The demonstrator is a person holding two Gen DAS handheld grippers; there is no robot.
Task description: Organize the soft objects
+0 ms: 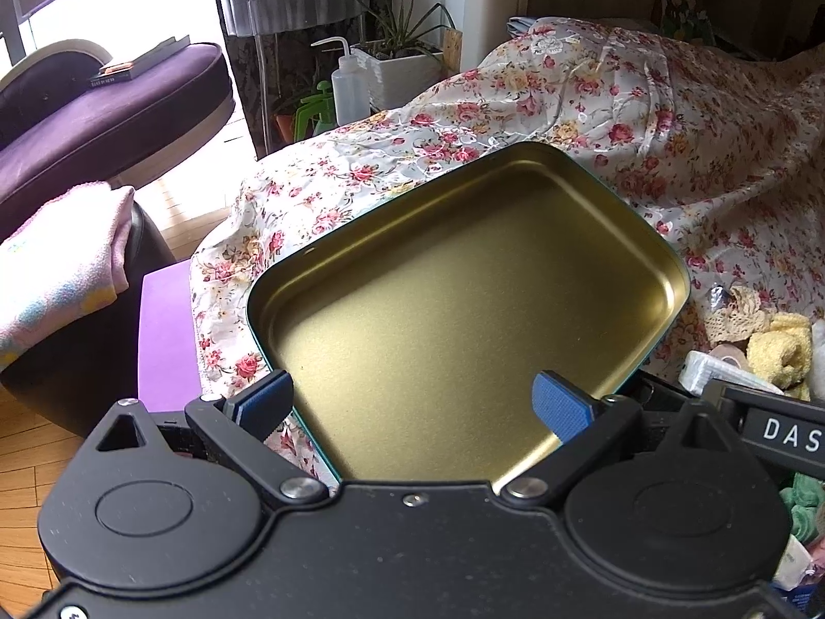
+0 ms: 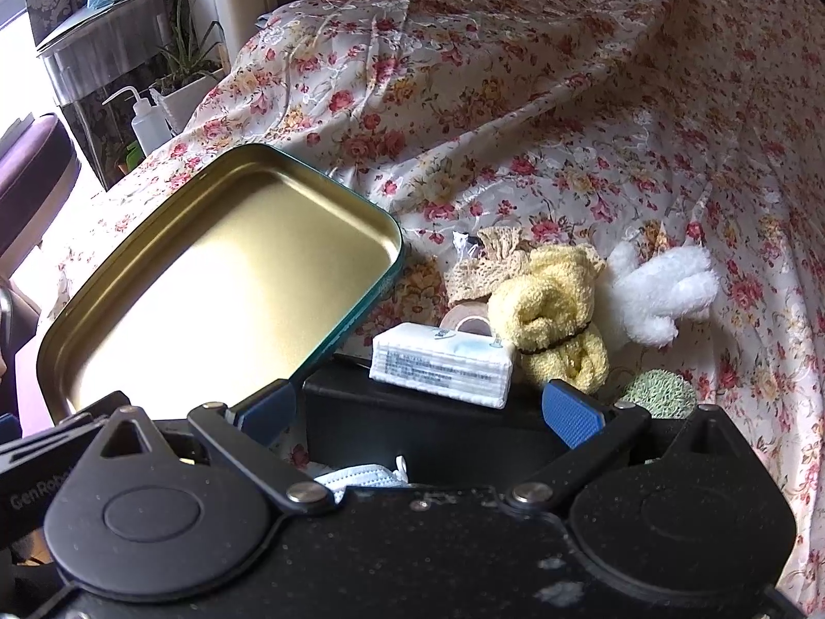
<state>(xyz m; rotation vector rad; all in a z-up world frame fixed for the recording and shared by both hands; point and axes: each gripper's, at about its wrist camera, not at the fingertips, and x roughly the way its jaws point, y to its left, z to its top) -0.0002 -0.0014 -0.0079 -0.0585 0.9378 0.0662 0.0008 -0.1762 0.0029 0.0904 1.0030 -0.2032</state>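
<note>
A gold tin tray (image 1: 464,299) with a teal outer rim lies empty on the flowered cloth (image 1: 670,118). My left gripper (image 1: 412,405) is open at the tray's near edge, one blue pad (image 1: 562,407) over the tray floor and the other just outside the rim. In the right wrist view the tray (image 2: 221,283) sits at left. My right gripper (image 2: 417,410) is open over a black box (image 2: 412,428) holding a white face mask (image 2: 361,477). Beyond it lie a tissue pack (image 2: 443,366), a yellow towel roll (image 2: 546,320), beige lace (image 2: 495,253), a white fluffy piece (image 2: 665,289) and a green knit (image 2: 660,392).
A tape roll (image 2: 466,320) stands behind the tissue pack. A purple chaise (image 1: 103,103), a pink towel (image 1: 62,268) on a dark stool and a purple mat (image 1: 165,330) are at left. A squeeze bottle (image 1: 348,87) and a potted plant (image 1: 402,67) stand behind the cloth.
</note>
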